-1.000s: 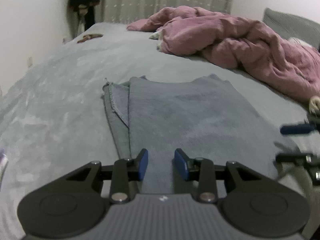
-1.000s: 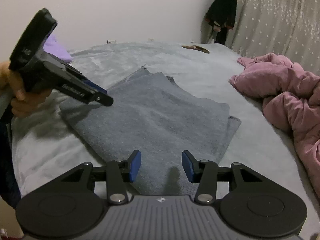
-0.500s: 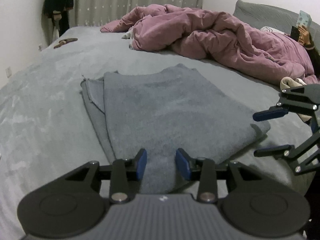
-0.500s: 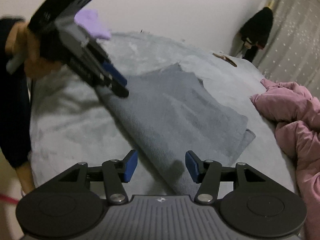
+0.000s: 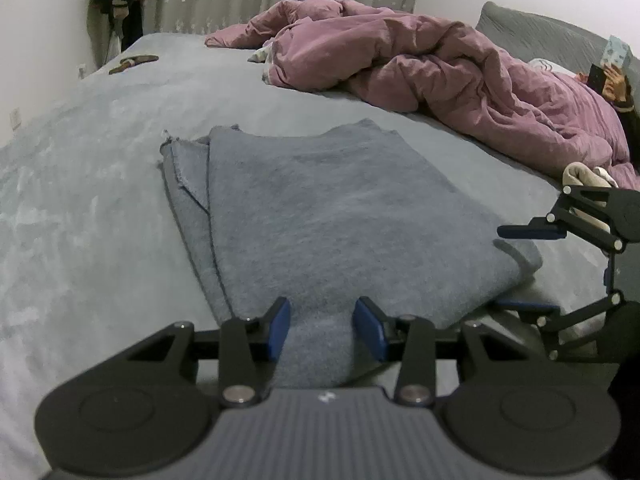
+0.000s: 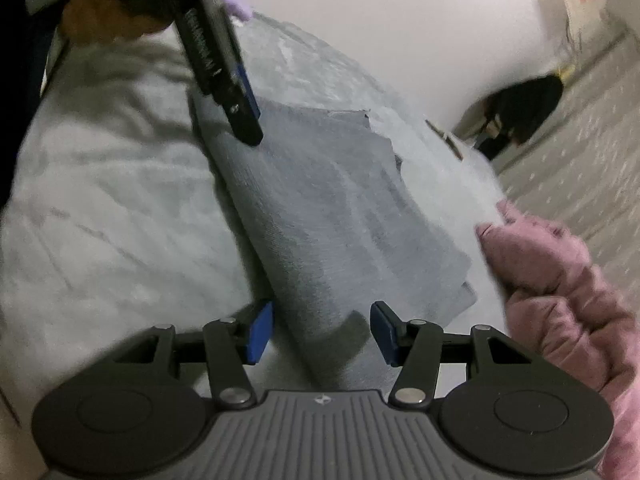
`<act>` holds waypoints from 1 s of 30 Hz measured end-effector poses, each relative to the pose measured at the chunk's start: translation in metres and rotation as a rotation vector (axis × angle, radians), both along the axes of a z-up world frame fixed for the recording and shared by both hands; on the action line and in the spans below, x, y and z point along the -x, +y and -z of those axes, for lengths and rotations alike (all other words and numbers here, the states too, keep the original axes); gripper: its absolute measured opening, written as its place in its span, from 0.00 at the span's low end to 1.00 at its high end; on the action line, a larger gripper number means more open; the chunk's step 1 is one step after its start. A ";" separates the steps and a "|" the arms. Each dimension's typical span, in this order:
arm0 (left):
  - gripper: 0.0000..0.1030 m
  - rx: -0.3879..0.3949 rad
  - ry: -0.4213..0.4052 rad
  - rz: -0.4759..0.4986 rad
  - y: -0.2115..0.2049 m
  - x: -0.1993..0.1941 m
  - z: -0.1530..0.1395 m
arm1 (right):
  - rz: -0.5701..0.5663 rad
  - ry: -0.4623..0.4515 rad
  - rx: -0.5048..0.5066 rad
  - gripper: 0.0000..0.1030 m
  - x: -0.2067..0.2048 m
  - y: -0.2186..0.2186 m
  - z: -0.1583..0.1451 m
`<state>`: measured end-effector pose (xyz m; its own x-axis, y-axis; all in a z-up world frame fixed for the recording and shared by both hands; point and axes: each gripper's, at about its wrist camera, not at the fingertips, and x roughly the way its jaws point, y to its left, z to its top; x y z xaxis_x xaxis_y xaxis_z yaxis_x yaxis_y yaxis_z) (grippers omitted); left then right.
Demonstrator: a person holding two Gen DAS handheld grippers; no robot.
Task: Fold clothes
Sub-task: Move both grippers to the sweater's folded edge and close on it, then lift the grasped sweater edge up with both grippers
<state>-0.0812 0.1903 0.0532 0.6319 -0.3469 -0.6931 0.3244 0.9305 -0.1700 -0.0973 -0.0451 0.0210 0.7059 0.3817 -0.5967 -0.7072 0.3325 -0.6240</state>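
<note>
Grey bed [image 5: 92, 208] filling most of both views, bare cover on the near side. Pink duvet [image 5: 420, 76] heaped along the far side, a person's hand with a phone just showing beyond it. Grey garment [image 5: 340, 216] lying flat mid-bed, already doubled over — top layer squared off, a raw-edged lower layer [image 5: 186, 184] sticking out along one side, not aligned with the layer above.

Left gripper [image 5: 322, 330] low at the near hem, fingers apart, cloth running up between them but not pinched. Right gripper [image 6: 322, 334] at the neighbouring corner, fingers spread wide around the folded edge, likewise holding nothing; seen from the left camera with one finger above the corner and one below.

Could be another fold coming, or a finished fold just let go — not settled by these views.

Risks, as judged from here:
- Closing on the top layer only, given the offset edges — lower layer left behind, fold pulled crooked.
- Uneven grips at the two corners — one side lifting sooner, thick cloth skewing or sagging in the middle.
- Lower finger of the right gripper catching the plush bed cover along with the cloth — cover dragged up with the garment.
- Blurred right view suggesting quick motion — a nudged corner undoing the neat edge
</note>
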 end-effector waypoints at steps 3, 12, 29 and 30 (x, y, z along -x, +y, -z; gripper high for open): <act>0.37 -0.003 -0.001 0.002 0.000 0.000 0.000 | -0.009 -0.043 0.022 0.51 0.000 0.002 0.003; 0.44 -0.061 -0.049 0.055 -0.006 0.010 -0.007 | -0.022 -0.003 0.001 0.16 -0.008 0.001 -0.003; 0.56 -0.332 -0.242 0.307 -0.056 0.049 0.000 | 0.055 0.169 -0.194 0.15 -0.036 -0.010 -0.039; 0.56 -0.360 -0.254 0.304 -0.058 0.050 0.002 | 0.059 0.176 -0.203 0.15 -0.038 -0.010 -0.040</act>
<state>-0.1308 0.1321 0.0514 0.7031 -0.3090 -0.6405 0.5778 0.7732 0.2614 -0.0598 -0.0553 0.0609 0.6227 0.4675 -0.6275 -0.7745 0.4823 -0.4092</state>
